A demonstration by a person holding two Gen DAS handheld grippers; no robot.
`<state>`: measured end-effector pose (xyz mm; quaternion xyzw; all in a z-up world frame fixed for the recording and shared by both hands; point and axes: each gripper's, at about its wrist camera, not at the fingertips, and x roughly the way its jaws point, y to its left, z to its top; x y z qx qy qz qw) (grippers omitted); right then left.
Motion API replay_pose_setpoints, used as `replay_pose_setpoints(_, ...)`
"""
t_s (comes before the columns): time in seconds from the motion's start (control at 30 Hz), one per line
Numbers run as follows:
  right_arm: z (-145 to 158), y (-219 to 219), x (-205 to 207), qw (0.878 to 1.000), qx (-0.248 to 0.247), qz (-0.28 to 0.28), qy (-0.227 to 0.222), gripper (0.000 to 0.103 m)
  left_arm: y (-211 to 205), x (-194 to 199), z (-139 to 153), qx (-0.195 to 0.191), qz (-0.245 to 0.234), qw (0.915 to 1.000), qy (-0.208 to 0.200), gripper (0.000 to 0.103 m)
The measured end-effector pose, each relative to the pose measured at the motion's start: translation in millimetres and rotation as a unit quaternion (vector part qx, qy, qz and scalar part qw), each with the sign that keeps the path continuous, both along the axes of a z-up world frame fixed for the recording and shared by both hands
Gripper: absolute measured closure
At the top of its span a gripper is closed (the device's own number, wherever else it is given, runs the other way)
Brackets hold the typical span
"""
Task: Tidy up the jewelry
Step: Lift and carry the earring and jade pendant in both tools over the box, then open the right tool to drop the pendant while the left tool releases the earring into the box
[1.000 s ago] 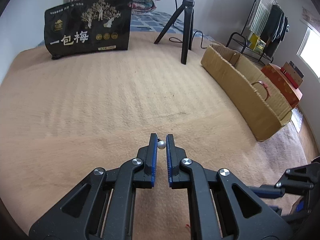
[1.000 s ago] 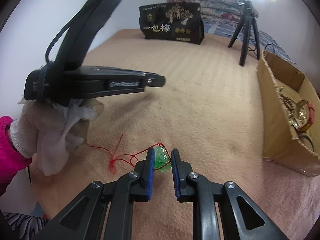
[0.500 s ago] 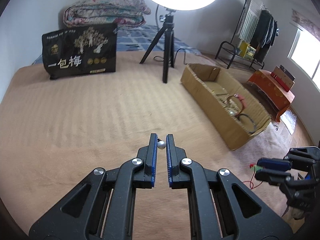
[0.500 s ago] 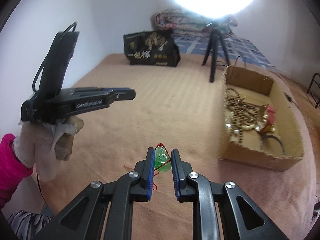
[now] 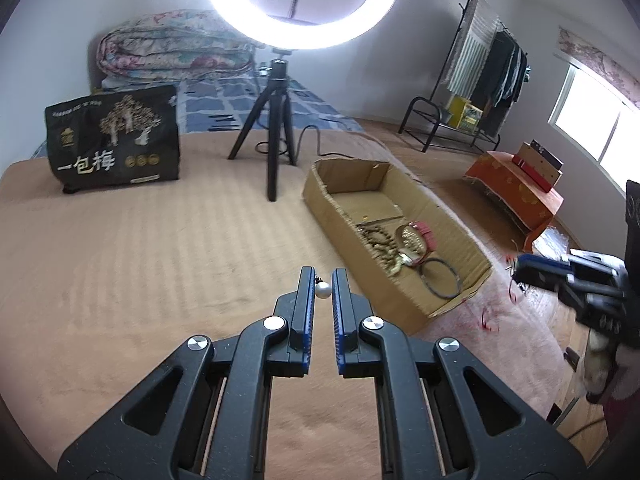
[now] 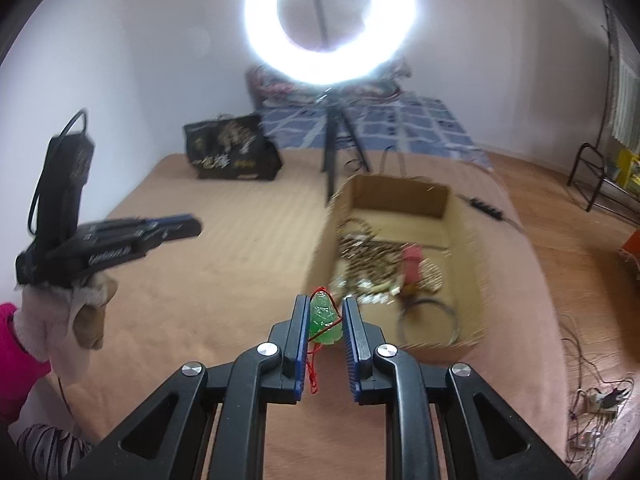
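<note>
One small silver bead (image 5: 323, 289) sits pinched between the two blue-lined fingers of the left tool (image 5: 322, 284), which is clamped on it up in the air above the tan blanket (image 5: 160, 264), just short of the near left wall of the cardboard box (image 5: 332, 216). One green carved pendant (image 6: 325, 320) on a thin red cord (image 6: 313, 372) is gripped the same way by the right tool (image 6: 325, 314); the cord hangs down in a loop between the fingers. This pendant hangs just in front of the box's near end.

The one cardboard box lies open on the blanket. Inside it, toward the near end, lie a heap of brown bead strings (image 6: 368, 256), one red strap (image 6: 412, 268) and one thin dark ring (image 6: 426, 322); the far end of the box floor is bare. How many bead strings there are cannot be told.

Left of the box, the left tool shows in the right wrist view, held by a hand in a pale glove (image 6: 76, 320) with a pink sleeve (image 6: 16, 356).

Beyond the box stands one black tripod (image 5: 276, 128) carrying one lit ring lamp (image 5: 302, 4). Left of the tripod stands one black bag (image 5: 114, 140) with gold print. Behind both lies one folded flowered quilt (image 5: 172, 48). Right of the box, across the floor, stand one orange cabinet (image 5: 520, 192) and one black clothes rack (image 5: 476, 80).
</note>
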<state>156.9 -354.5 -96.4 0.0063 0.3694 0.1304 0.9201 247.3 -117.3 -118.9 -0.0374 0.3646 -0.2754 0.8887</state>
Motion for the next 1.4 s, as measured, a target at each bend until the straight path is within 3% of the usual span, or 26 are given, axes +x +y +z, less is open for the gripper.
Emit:
replay_pose_setpoints(0.27,25.0,-37.3,27.5,0.999,0.001,-0.033,-0.025,0.088,-32.9,-3.9,15.5,-0.007,-0.030,0.9994,-0.016,0.096)
replay_pose_setpoints(0.8,27.4,-58.9,88.9,0.998,-0.005,-0.055,-0.028,0.088,-93.5,-5.8,7.8,-0.008,-0.078,0.9969,-0.009,0.096)
replay_pose_setpoints(1.17,9.5,-61.9,136.4,0.997,-0.032,-0.065,-0.018,0.088,-116.1,2.8,-4.6,-0.002,-0.089,0.9961,0.001,0.096)
replay_pose_setpoints(1.4,-7.6,-70.2,155.6,0.997,-0.019,-0.069,-0.001,0.088,-124.5,6.1,-11.9,0.006,-0.093,0.9956,0.005,0.096)
